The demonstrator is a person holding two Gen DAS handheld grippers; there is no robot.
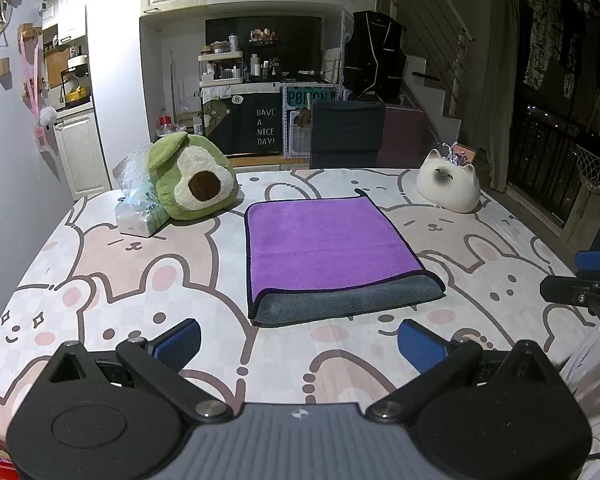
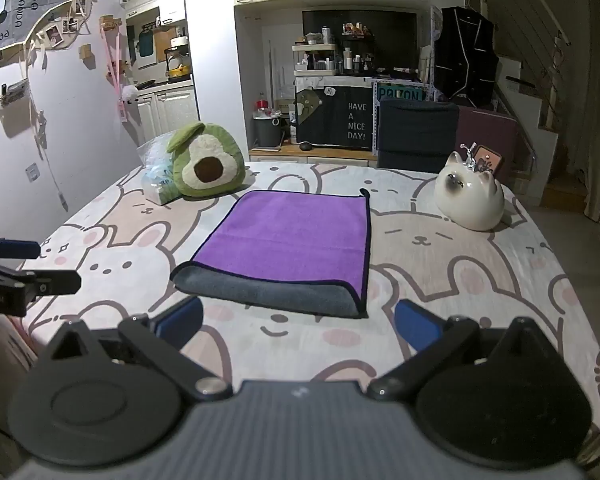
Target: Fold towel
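- Ahead of your left tool (image 1: 300, 342), the towel (image 1: 332, 248) lies folded once on the table (image 1: 100, 280), grey underside showing along its near edge.
- Both tools hang apart and empty, probably readying another fold; your right tool (image 2: 299, 320) mirrors this.
- Layer count underneath stays hidden.

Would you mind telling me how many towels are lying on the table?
1: a purple-and-grey towel lies folded at the table's centre, between the avocado plush and the cat figurine.
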